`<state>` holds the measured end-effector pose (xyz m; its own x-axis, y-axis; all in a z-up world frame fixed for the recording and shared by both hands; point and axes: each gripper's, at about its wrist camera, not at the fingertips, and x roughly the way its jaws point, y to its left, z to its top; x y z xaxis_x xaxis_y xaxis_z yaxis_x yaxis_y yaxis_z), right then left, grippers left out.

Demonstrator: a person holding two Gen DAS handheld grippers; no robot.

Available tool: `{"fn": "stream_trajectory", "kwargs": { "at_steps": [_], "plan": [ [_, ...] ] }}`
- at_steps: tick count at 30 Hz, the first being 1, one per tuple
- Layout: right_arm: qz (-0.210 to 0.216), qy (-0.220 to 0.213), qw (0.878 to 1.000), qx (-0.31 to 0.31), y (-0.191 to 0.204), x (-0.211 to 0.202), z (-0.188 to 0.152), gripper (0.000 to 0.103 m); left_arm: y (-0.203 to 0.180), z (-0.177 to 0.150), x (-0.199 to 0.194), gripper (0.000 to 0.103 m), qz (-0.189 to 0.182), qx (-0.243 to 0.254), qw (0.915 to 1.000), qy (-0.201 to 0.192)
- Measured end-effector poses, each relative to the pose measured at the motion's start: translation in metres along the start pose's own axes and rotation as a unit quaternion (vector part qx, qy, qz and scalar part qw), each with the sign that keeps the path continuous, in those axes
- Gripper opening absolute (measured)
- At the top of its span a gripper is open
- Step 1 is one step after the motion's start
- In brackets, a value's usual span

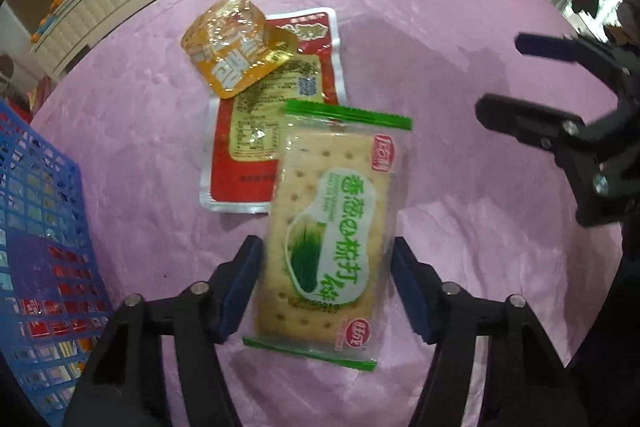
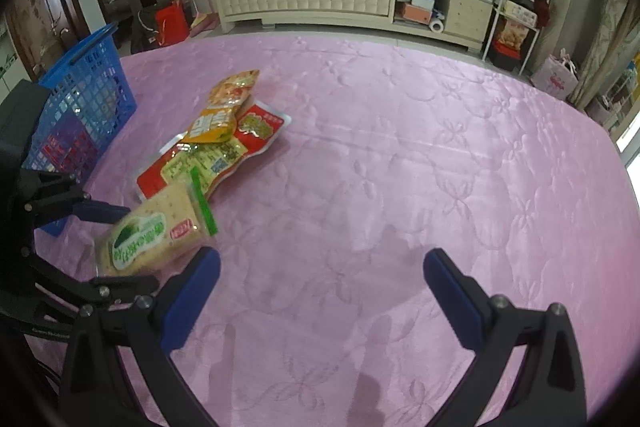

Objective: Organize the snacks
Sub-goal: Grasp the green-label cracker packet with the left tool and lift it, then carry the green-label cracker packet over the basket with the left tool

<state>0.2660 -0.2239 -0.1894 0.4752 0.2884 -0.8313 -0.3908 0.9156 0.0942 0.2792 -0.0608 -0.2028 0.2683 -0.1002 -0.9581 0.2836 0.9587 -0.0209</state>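
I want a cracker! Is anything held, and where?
The cracker packet lies between the fingers of the left gripper, at its long sides; a firm hold cannot be told. Right gripper: nothing.

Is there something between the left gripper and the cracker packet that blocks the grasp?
No, nothing visible. The cracker packet already lies between the fingers of the left gripper; only its far end overlaps the red packet.

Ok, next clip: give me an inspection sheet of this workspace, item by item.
Surface: pink embossed tablecloth, wrinkled.
Job's things: green-edged clear cracker packet overlapping red foil snack pouch; orange crinkled snack packet on the pouch; blue plastic lattice basket at the table edge, holding red packets.
Clutter: nothing seen.
Claws: left claw straddles the cracker packet, contact unclear; right claw open, empty.
Cables: nothing seen.
Surroundings: cream cabinet, white wire shelving.
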Motion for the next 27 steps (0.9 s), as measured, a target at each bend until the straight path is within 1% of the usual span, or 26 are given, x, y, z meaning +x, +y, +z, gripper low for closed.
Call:
{"fn": "stream_trajectory", "kwargs": {
  "at_steps": [1,3,5,6,8,11,13,15,18,21,24,27],
  "plan": [
    [0.002,0.001,1.000,0.005,-0.002,0.000,0.000,0.103,0.000,0.001,-0.001,0.059,0.000,-0.007,1.0000,0.000],
    [0.003,0.004,1.000,0.017,-0.005,0.001,0.000,0.103,0.001,-0.001,-0.004,0.052,0.003,-0.015,0.9999,0.000],
    [0.005,0.006,1.000,0.029,-0.010,0.001,0.000,0.103,-0.001,-0.004,-0.006,0.052,-0.001,-0.024,0.9997,0.000],
    [0.005,0.008,0.999,0.036,-0.012,0.000,0.000,0.103,0.006,-0.003,-0.007,0.052,-0.005,-0.029,0.9996,-0.003],
    [0.007,0.010,0.999,0.045,-0.015,0.000,0.000,0.103,0.007,0.001,-0.011,0.052,-0.014,-0.035,0.9993,-0.010],
    [0.014,0.015,0.998,0.058,-0.019,-0.001,0.000,0.103,-0.002,-0.004,-0.017,0.052,0.001,-0.032,0.9993,-0.022],
    [0.004,0.017,0.998,0.065,-0.022,-0.003,0.001,0.103,-0.006,-0.006,-0.026,0.052,0.001,-0.037,0.9988,-0.032],
    [-0.002,0.013,0.997,0.071,-0.022,-0.007,0.002,0.103,-0.003,-0.006,-0.038,0.052,0.002,-0.042,0.9979,-0.049],
    [0.016,0.008,0.996,0.092,-0.022,-0.018,0.008,0.103,-0.001,-0.009,-0.067,0.052,0.011,-0.046,0.9953,-0.084],
    [0.011,-0.003,0.995,0.098,-0.014,-0.026,0.016,0.103,0.008,-0.013,-0.096,0.052,-0.007,-0.070,0.9901,-0.122],
    [0.014,-0.006,0.996,0.089,-0.001,-0.029,0.027,0.103,0.022,-0.020,-0.123,0.052,0.005,-0.089,0.9845,-0.151],
    [0.032,-0.001,0.996,0.081,0.013,-0.028,0.042,0.103,0.034,-0.023,-0.151,0.052,0.016,-0.106,0.9783,-0.177]
  ]
}}
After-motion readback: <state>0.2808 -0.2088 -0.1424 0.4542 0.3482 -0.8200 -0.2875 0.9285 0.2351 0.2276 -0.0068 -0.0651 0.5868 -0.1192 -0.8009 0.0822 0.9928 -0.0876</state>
